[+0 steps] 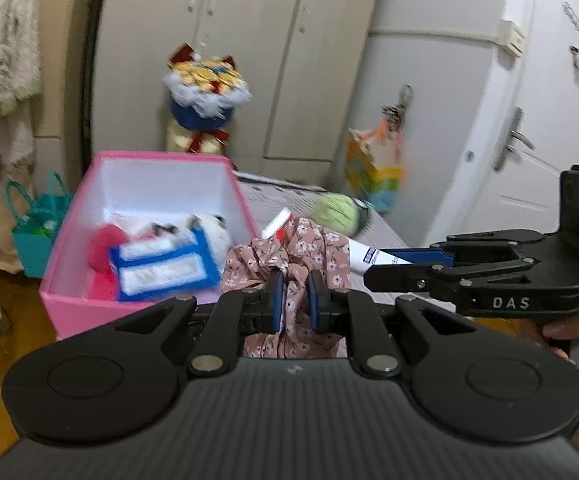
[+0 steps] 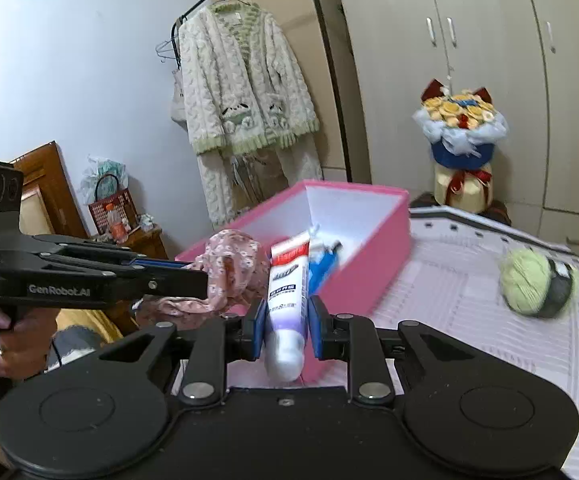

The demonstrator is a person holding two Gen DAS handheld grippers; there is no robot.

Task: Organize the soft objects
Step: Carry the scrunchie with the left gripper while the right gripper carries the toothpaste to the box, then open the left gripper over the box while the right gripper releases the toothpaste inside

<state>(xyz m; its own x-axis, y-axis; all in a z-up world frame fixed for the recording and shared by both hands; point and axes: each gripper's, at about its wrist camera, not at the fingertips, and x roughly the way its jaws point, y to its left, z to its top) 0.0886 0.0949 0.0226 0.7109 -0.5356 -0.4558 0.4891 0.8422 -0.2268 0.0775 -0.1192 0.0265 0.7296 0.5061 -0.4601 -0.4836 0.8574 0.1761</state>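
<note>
The left gripper (image 1: 294, 300) is pinching a bunch of pink flowered cloth (image 1: 289, 260), and the right gripper (image 2: 287, 330) is pinching a toothpaste tube (image 2: 287, 292) around its lower body; both loads are hanging in the air just beside the near corner of the pink box (image 1: 245, 200), which is sitting on the bed (image 2: 469, 312). Inside the box a white plush toy (image 1: 213, 232), something red and fluffy (image 1: 103, 246) and a blue-and-white packet (image 1: 165, 264) are already lying, while a green yarn ball (image 2: 529, 284) is resting on the bed well to the right of the box. The main risk is crowding: the two grippers are sitting close together at the same corner of the box, so the cloth's loose folds could be snagging on the tube or the other gripper. The slick tube could also be sliding out of its grip, and a low pass might be knocking the box wall and shifting the box toward the bed's edge.
</note>
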